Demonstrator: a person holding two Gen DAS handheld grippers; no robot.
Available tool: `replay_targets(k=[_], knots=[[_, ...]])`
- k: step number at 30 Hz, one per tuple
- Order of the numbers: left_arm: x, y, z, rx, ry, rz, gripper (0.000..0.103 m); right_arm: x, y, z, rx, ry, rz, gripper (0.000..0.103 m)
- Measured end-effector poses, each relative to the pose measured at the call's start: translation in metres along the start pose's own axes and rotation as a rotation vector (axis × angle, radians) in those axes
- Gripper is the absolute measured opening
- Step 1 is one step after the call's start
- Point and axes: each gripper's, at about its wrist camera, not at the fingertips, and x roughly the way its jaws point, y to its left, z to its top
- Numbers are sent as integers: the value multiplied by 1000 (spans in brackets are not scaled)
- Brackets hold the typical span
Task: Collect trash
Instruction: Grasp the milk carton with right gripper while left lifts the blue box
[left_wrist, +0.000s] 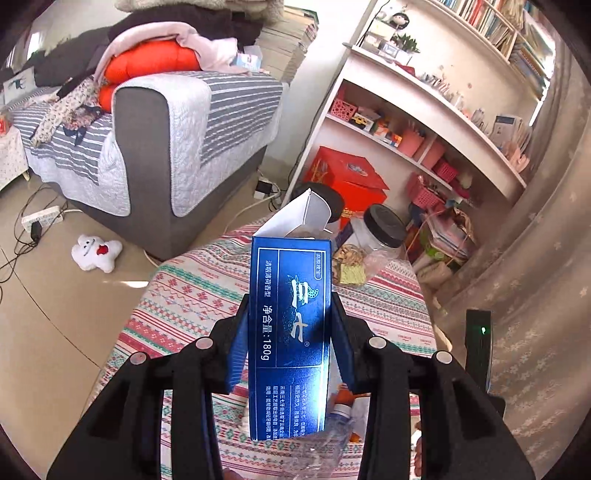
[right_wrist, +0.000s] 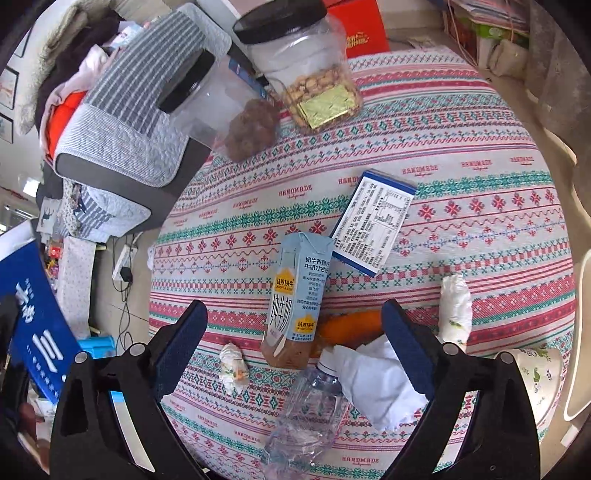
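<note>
blue box up in the left gripper, right gripper wide over the trash

i am holding the left gripper (left_wrist: 291, 332) clamped on a tall blue box (left_wrist: 290, 332), its pads pressing both narrow sides; the box is standing upright between the fingers, lifted clear of the patterned tablecloth (left_wrist: 192, 295), its white end flap (left_wrist: 310, 210) hanging open at the top; in the right wrist view the same box is showing at the far left edge, off the table's side.

i am keeping the right gripper (right_wrist: 295, 321) spread wide above the cloth, nothing pressed between its pads; between its fingers a pale blue milk carton (right_wrist: 295, 291) is lying on its side, with an orange peel (right_wrist: 351, 325) just beside it; nearer the camera a crumpled clear plastic bottle (right_wrist: 306, 398) is lying next to a white tissue (right_wrist: 380, 380); a small wadded tissue (right_wrist: 232, 365) is sitting near the left finger; a rolled white wad (right_wrist: 456, 306) is lying outside the right finger; a flat blue-edged box (right_wrist: 373, 221) is resting label up beyond the carton, touching its top corner.

further back a black-lidded jar of nuts (right_wrist: 306, 66) is standing on the cloth; a second clear jar (right_wrist: 214, 99) is lying tipped beside it.
</note>
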Motion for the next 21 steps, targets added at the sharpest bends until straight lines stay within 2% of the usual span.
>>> replay_targets(k=[3,8,11,12,13,16,21], knots=[[0,20,6,-35,7,-14,40,28,7,8,7,59,-35,87],[-4,29,10,-19,-4,-11,40,67,7,11,37,132,-61,81],[-6,34,8,-15,-7,0,40,81,11,10,36,159,-53,57],[-6,36,9,-17,-6,5,40,83,13,9,33,161,-55,36],[-4,38,9,-22,-3,7,40,84,15,8,30,160,-50,23],[0,40,9,-31,3,18,40,76,24,5,23,107,-53,23],[6,42,7,-29,7,43,40,40,36,7,-6,-19,-7,23]])
